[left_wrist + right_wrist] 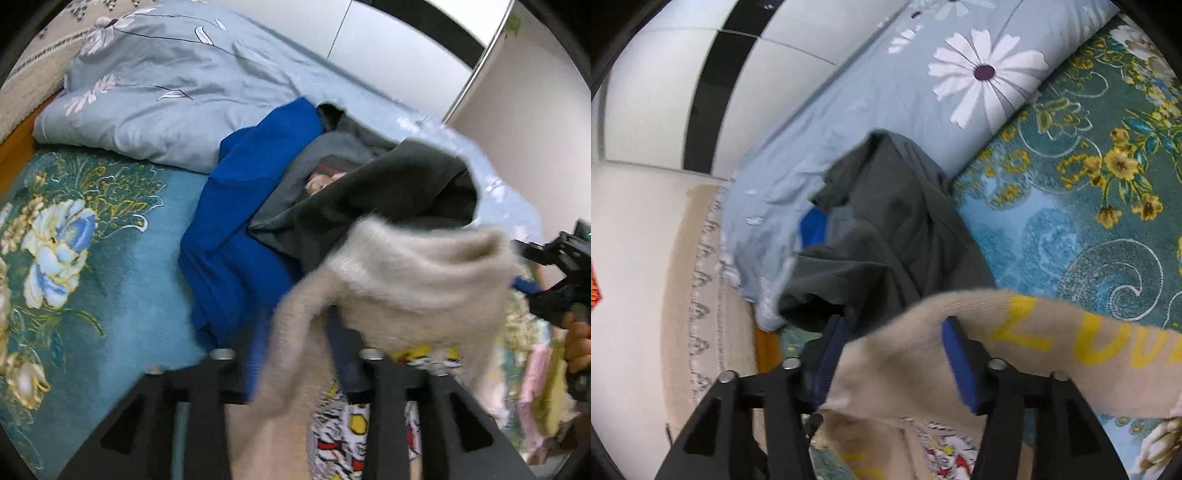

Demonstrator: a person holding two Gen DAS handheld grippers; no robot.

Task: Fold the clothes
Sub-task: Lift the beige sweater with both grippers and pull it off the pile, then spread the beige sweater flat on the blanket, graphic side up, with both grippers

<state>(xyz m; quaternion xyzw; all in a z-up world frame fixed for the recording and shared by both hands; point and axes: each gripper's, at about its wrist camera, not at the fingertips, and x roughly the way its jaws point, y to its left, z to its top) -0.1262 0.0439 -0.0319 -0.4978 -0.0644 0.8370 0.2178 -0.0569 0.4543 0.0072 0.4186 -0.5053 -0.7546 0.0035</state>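
- Left wrist view: nearest the lens, the left claw has its blue-padded fingers spread apart, and a fuzzy cream sweater hangs between them and over the right finger; whether either pad pinches the cloth I cannot tell, as blur hides the contact.
- Under the sweater lies a comic-print garment in yellow, red and black on white; no words on it can be read.
- The sweater's long axis runs from low left up to the right edge, where the right claw shows with a hand below it.
- Right wrist view: the right claw stands apart too, its blue pads on either side of the sweater; a firm grip is not clear. Here the cloth stretches off to the right, with yellow letters that look like "Z" and then "U"-like strokes, cut off by the frame.
- Just behind, a dark grey garment is heaped on a blue garment, a small printed face peeping out between the folds.
- All rest on the bed, whose teal floral blanket lies to the left.
- Farthest, a pale blue daisy-print duvet is bunched against the white wall.
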